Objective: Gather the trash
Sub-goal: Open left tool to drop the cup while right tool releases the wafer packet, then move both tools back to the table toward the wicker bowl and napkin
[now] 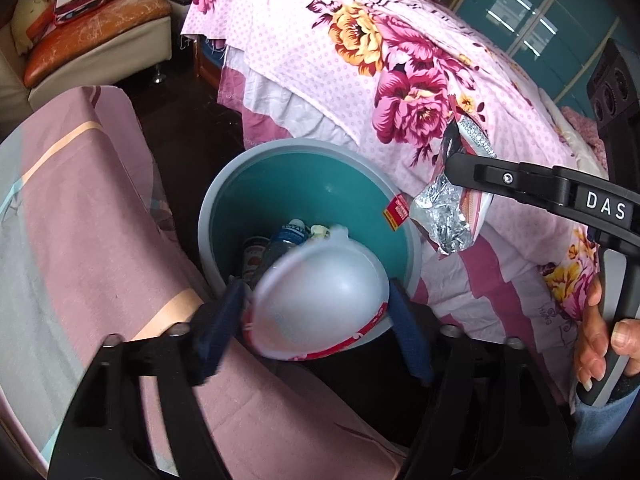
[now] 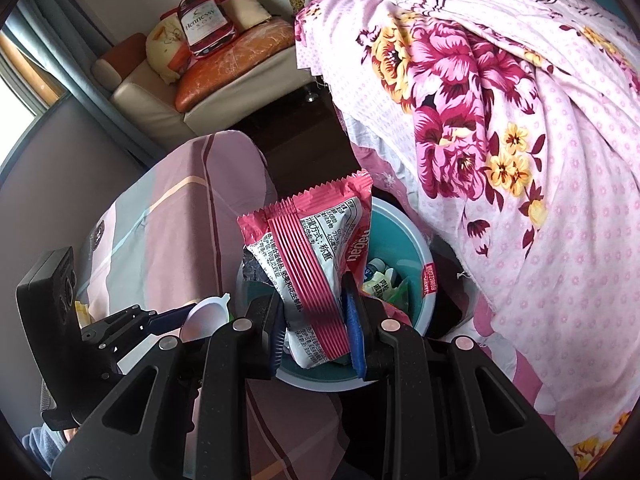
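Note:
A teal bin with a grey rim stands on the dark floor and holds bottles and wrappers. Just above its near rim my left gripper is open. A white bowl with a red printed band lies blurred between its blue pads, which do not press on it. That bowl and the left gripper also show low on the left of the right wrist view. My right gripper is shut on a red and white snack wrapper above the bin. In the left wrist view the right gripper holds the wrapper, foil side showing, beside the bin.
A bed with a pink floral sheet borders the bin on the right. Furniture under a pink striped cloth borders it on the left. A sofa with cushions stands at the back. A person's hand grips the right handle.

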Motion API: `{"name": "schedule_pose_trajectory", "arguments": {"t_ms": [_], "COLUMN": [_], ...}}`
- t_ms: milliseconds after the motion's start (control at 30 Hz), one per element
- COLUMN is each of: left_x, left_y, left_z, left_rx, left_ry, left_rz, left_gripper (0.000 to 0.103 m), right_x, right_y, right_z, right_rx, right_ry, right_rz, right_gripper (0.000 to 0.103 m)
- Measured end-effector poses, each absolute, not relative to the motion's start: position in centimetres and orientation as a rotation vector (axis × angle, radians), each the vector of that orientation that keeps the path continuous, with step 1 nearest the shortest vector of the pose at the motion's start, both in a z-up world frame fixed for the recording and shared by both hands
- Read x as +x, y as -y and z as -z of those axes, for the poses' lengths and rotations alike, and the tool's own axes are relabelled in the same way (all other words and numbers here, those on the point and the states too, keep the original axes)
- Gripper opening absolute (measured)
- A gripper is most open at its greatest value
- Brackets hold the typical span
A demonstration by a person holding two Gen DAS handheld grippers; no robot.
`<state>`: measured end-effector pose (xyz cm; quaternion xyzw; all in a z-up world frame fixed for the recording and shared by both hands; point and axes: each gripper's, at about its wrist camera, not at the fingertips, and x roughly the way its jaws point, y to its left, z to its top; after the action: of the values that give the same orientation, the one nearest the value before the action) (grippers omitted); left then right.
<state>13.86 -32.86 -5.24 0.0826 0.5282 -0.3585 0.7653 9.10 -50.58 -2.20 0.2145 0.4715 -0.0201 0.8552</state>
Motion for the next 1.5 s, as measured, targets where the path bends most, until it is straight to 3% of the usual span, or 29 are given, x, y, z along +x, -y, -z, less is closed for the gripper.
{"name": "schedule_pose_trajectory", "arguments": {"t_ms": [133,867,1000,1133,1300,1500], "left_x": [14.1,13.2,13.1,13.0,12.7,12.3], "left_y": [32.8,29.3,28.7,28.1,27.3,25.8], "left_z": [5.4,6.5,6.2,6.1,6.1,5.7], "left_rx": [0.164,0.143,0.138,0.125,0.115,0.104], "left_ry": [-1.145,-1.181,-1.174,-1.175,-1.181,-1.173], "left_rz": [0.767,0.706,0.700,0.691,0.684,0.667], "left_gripper": [0.090,0.091,0.091,0.092,0.092,0.092], "right_x": [9.4,11.1,11.2,11.2,11.0,10.7], "right_y": [50.5,48.4,47.8,47.4,47.1,45.7], "right_z": [2.5,3.6,3.4,3.2,2.9,2.3], "right_rx": [0.450,0.421,0.411,0.404,0.410,0.393], "right_ry": [-1.003,-1.068,-1.066,-1.066,-1.077,-1.087], "right_rz": [0.041,0.016,0.035,0.045,0.056,0.048], "right_gripper": [0.025,0.028,0.055,0.070,0.076,0.076]}}
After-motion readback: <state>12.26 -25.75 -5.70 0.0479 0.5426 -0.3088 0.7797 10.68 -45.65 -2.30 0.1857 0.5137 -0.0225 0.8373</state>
